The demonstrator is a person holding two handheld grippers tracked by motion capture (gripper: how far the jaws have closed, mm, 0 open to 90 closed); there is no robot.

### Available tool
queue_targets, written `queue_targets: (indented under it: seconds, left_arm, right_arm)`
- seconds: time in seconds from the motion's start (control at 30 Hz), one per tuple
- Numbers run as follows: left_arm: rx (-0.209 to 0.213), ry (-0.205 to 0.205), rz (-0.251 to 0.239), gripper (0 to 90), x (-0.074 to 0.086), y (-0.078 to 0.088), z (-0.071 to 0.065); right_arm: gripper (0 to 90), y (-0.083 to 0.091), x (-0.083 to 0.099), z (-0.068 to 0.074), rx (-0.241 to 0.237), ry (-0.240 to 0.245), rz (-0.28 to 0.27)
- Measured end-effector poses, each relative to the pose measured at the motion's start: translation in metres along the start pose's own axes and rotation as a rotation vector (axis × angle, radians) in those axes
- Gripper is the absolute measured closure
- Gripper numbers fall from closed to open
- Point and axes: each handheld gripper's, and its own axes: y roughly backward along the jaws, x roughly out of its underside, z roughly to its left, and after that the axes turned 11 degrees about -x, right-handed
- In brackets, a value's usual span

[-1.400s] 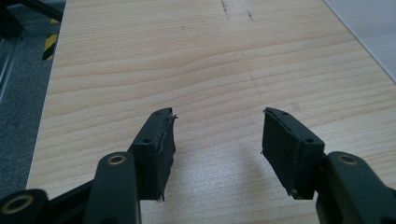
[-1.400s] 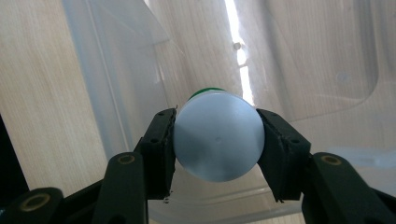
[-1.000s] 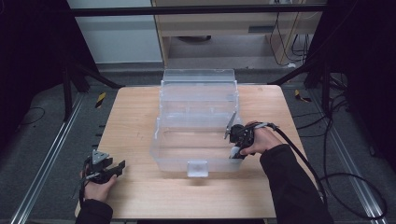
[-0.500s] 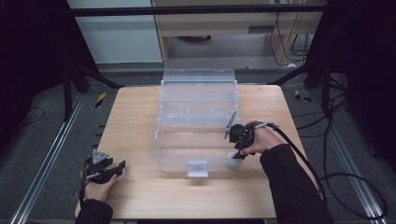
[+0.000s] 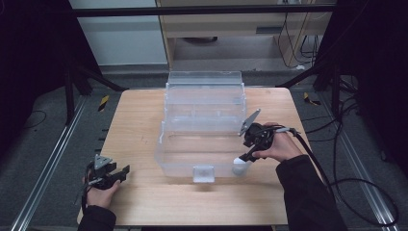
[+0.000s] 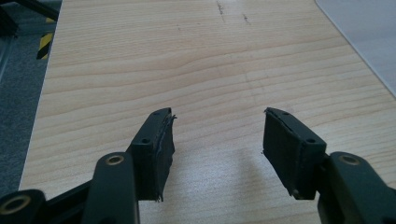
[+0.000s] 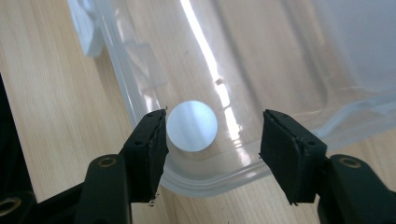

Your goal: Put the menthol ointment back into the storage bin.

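Dim room all around, dark floor with cables trailing off on the right and metal rails down both sides, and in the middle sits a light wooden surface (image 5: 144, 120). On it is a clear plastic storage box (image 5: 204, 115) with its lid flipped up toward the far side and a small latch tab (image 5: 203, 173) on the near wall.

Right hand (image 5: 279, 147) holds the right claw (image 5: 239, 163) at the box's near right corner, pointing down at a white round thing, looks like a small cylinder or cap (image 5: 239, 167); can't tell which. In the right gripper view the white disc (image 7: 192, 125) sits inside the box right at the rounded corner, seen through the clear plastic, and the claw's jaws are spread wide. The disc is just beside the left jaw, maybe touching it, hard to say, with a clear gap to the other jaw. So nothing is gripped.

Left hand (image 5: 98, 190) rests at the near left corner of the surface, well apart from the box, holding the left claw (image 5: 122, 172). In the left gripper view the left claw (image 6: 217, 135) is wide too, with bare wood grain between the jaws, and a corner of the box (image 6: 364, 32) shows at the upper right.
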Motion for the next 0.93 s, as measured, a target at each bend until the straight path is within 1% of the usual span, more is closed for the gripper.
queue_targets:
  seconds: [0.07, 0.1, 0.17, 0.3, 0.33, 0.37, 0.4, 0.43, 0.47, 0.5, 0.53, 0.57, 0.63, 0.67, 0.7, 0.77, 0.8, 0.83, 0.87, 0.9, 0.93]
  left_arm:
    - [0.005, 0.004, -0.002, 42.1, 0.0, 0.0, 0.0]
    - [0.005, 0.002, -0.003, 42.0, 0.0, 0.001, 0.0]
    - [0.008, 0.009, -0.007, 42.1, 0.0, 0.001, 0.0]
    - [0.01, 0.013, -0.009, 42.3, 0.0, 0.002, -0.001]
    - [0.01, 0.013, -0.009, 42.3, -0.001, 0.002, -0.001]
    - [0.011, 0.014, -0.012, 42.4, -0.001, 0.002, -0.001]
    - [0.011, 0.015, -0.013, 42.5, -0.001, 0.003, -0.001]
    - [0.012, 0.015, -0.014, 42.5, -0.001, 0.003, -0.001]
    - [0.012, 0.017, -0.015, 42.5, -0.001, 0.003, -0.001]
    - [0.012, 0.018, -0.015, 42.5, -0.001, 0.003, -0.001]
    - [0.012, 0.02, -0.015, 42.5, -0.001, 0.003, 0.0]
    - [0.012, 0.022, -0.016, 42.6, -0.001, 0.003, 0.0]
    - [0.012, 0.022, -0.02, 43.0, -0.001, 0.004, 0.0]
    - [0.013, 0.027, -0.026, 43.3, -0.001, 0.004, 0.001]
    - [0.013, 0.032, -0.03, 44.0, -0.001, 0.005, 0.001]
    - [0.019, 0.039, -0.032, 46.4, -0.002, 0.005, 0.002]
    - [0.018, 0.039, -0.033, 47.6, -0.002, 0.006, 0.002]
    - [0.022, 0.039, -0.035, 48.7, -0.002, 0.006, 0.002]
    - [0.029, 0.044, -0.036, 50.5, -0.002, 0.007, 0.002]
    - [0.032, 0.044, -0.036, 52.1, -0.002, 0.007, 0.002]
    - [0.03, 0.046, -0.038, 52.4, -0.002, 0.007, 0.002]
  right_arm:
    - [39.8, 0.007, 0.005, 0.003, 0.022, -0.015, -0.052]
    - [39.3, 0.011, 0.007, 0.004, 0.038, -0.033, -0.084]
    - [37.1, 0.02, 0.015, 0.007, 0.07, -0.066, -0.161]
    - [36.0, 0.034, 0.034, 0.009, 0.155, -0.147, -0.321]
    - [36.2, 0.036, 0.039, 0.009, 0.177, -0.163, -0.352]
    - [35.9, 0.037, 0.043, 0.01, 0.192, -0.177, -0.37]
    - [35.7, 0.039, 0.05, 0.01, 0.219, -0.202, -0.402]
    - [35.5, 0.039, 0.054, 0.011, 0.234, -0.213, -0.418]
    - [35.3, 0.04, 0.06, 0.011, 0.246, -0.238, -0.442]
    - [35.3, 0.04, 0.068, 0.011, 0.268, -0.255, -0.476]
    - [35.4, 0.04, 0.072, 0.011, 0.285, -0.261, -0.491]
    - [35.1, 0.039, 0.08, 0.012, 0.315, -0.279, -0.513]
    - [34.7, 0.036, 0.09, 0.011, 0.339, -0.312, -0.552]
    - [34.5, 0.034, 0.096, 0.01, 0.347, -0.336, -0.574]
    - [34.8, 0.031, 0.102, 0.009, 0.358, -0.36, -0.583]
    - [36.2, 0.024, 0.112, 0.008, 0.393, -0.39, -0.591]
    - [37.4, 0.022, 0.115, 0.007, 0.398, -0.4, -0.592]
    - [38.6, 0.019, 0.12, 0.007, 0.401, -0.421, -0.604]
    - [39.2, 0.017, 0.124, 0.005, 0.397, -0.431, -0.608]
    - [40.7, 0.014, 0.129, 0.003, 0.404, -0.439, -0.614]
    - [40.5, 0.013, 0.131, 0.003, 0.405, -0.446, -0.61]
